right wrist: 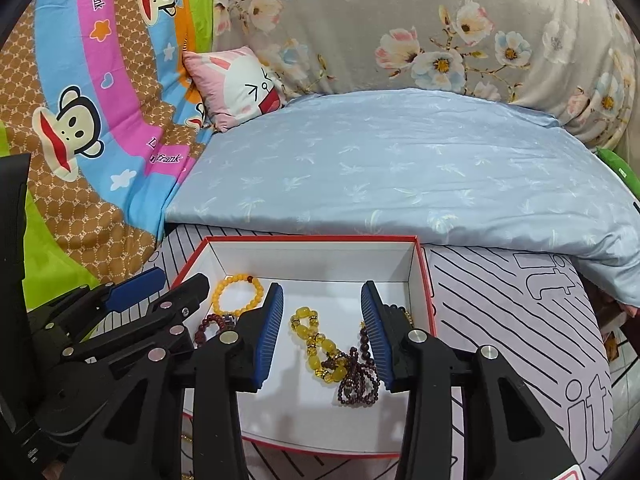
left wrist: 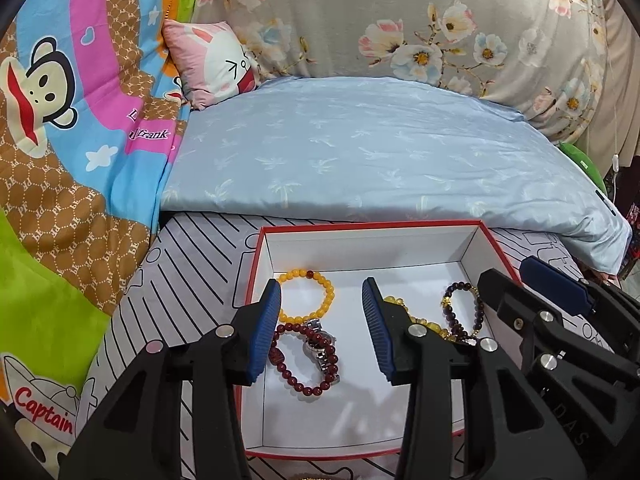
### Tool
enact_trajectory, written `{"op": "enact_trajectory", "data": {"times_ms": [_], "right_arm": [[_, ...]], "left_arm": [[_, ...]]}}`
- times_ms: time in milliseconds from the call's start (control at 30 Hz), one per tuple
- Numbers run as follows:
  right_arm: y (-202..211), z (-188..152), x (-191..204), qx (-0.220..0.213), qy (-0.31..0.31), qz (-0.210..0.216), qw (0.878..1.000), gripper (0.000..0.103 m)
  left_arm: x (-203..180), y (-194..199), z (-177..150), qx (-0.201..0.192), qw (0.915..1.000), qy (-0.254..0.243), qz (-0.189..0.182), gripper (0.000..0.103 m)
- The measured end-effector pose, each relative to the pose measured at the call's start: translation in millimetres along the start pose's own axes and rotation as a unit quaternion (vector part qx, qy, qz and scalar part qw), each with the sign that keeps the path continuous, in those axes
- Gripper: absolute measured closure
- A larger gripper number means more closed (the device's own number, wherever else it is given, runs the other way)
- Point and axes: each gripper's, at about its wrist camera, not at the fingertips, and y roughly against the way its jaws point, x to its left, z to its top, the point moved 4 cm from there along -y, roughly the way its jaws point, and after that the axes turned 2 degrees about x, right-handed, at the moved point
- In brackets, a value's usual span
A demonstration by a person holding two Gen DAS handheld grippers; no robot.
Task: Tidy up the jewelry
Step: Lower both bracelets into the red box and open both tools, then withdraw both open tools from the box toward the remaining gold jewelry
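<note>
A white box with a red rim lies on the striped sheet. Inside lie a yellow bead bracelet, a dark red bead bracelet over a silver watch, a chunky yellow bead string and dark purple bead strands. My left gripper is open and empty above the watch and red bracelet. My right gripper is open and empty above the yellow string and purple beads. Each gripper shows in the other's view.
The box rests on a grey-white striped sheet. Behind it lies a folded light blue quilt, a floral cover, a pink rabbit pillow and a colourful monkey blanket.
</note>
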Motion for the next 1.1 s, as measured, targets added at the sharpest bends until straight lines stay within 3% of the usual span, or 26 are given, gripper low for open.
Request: {"op": "enact_trajectory", "data": {"times_ms": [767,1100], "right_arm": [[37,-19,-6,-0.001,-0.006,-0.009,1.000,0.063],[79,-74,-36,0.022,-0.017,-0.036,0.999,0.063]], "left_arm": [[-2,36,-11,-0.005,1.0000,-0.005,-0.003,0.063],[14,66,-57,0.010,0.9999,-0.002,-0.005,0.059]]}}
